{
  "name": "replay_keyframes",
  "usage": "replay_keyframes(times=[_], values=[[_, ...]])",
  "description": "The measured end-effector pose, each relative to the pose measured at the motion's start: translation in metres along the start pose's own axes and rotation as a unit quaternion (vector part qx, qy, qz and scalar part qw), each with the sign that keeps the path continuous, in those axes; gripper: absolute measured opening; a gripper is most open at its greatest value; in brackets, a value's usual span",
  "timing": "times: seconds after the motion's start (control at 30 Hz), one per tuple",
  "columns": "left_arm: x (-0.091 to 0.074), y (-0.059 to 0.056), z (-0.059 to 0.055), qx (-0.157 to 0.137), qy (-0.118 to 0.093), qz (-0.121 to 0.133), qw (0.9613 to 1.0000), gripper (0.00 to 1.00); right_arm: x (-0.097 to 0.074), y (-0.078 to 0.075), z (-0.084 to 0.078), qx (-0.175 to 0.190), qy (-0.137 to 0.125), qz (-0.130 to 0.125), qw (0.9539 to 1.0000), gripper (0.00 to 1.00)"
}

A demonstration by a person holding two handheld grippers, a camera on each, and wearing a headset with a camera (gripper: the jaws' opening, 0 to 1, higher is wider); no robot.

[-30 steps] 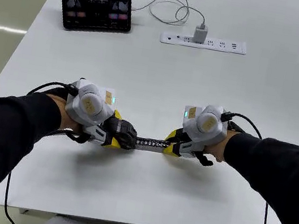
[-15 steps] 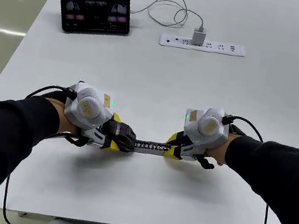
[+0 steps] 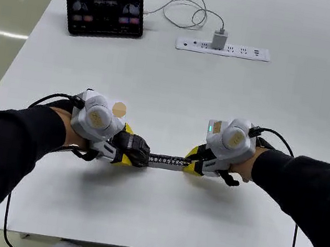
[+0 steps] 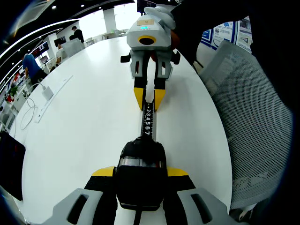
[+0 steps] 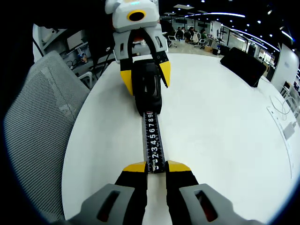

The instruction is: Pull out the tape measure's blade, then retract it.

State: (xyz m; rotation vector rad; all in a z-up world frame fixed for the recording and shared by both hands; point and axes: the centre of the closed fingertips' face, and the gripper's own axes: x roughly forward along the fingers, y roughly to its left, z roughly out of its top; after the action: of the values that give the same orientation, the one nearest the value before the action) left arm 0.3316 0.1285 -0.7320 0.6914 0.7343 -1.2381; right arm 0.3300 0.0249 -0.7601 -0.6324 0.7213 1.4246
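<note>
A black tape measure case (image 3: 134, 150) rests low over the white table, and my left gripper (image 3: 124, 149) is shut on it; in the left gripper view the case (image 4: 140, 171) sits between the yellow-tipped jaws. A short stretch of dark numbered blade (image 3: 167, 161) runs from the case to my right gripper (image 3: 192, 165), which is shut on the blade's end. In the right gripper view the blade (image 5: 152, 145) shows numbers up to about 9 and leads to the case (image 5: 147, 86). The two grippers face each other near the table's front edge.
A tablet (image 3: 105, 7) stands at the back left of the table (image 3: 177, 87). A white power strip (image 3: 223, 48) with a plugged charger and looped cable (image 3: 185, 8) lies behind the middle. A mesh chair back (image 4: 253, 126) is beside the table.
My right gripper has moved slightly to the right, drawing a little more blade out of the case. The left gripper has held the case nearly still.
</note>
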Motion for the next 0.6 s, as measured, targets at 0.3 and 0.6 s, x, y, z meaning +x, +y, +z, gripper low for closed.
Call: replay_keyframes(times=[0.3,0.6], values=[[0.0001,-0.0001,0.0002,-0.001,0.0,0.0,1.0,0.34,-0.0026,-0.0004,-0.0033,0.001,0.0,-0.001,1.0,0.09],[0.0002,-0.0001,0.0002,-0.001,-0.001,0.0,1.0,0.34,-0.0052,0.0,-0.006,0.0,0.002,-0.003,1.0,0.09]])
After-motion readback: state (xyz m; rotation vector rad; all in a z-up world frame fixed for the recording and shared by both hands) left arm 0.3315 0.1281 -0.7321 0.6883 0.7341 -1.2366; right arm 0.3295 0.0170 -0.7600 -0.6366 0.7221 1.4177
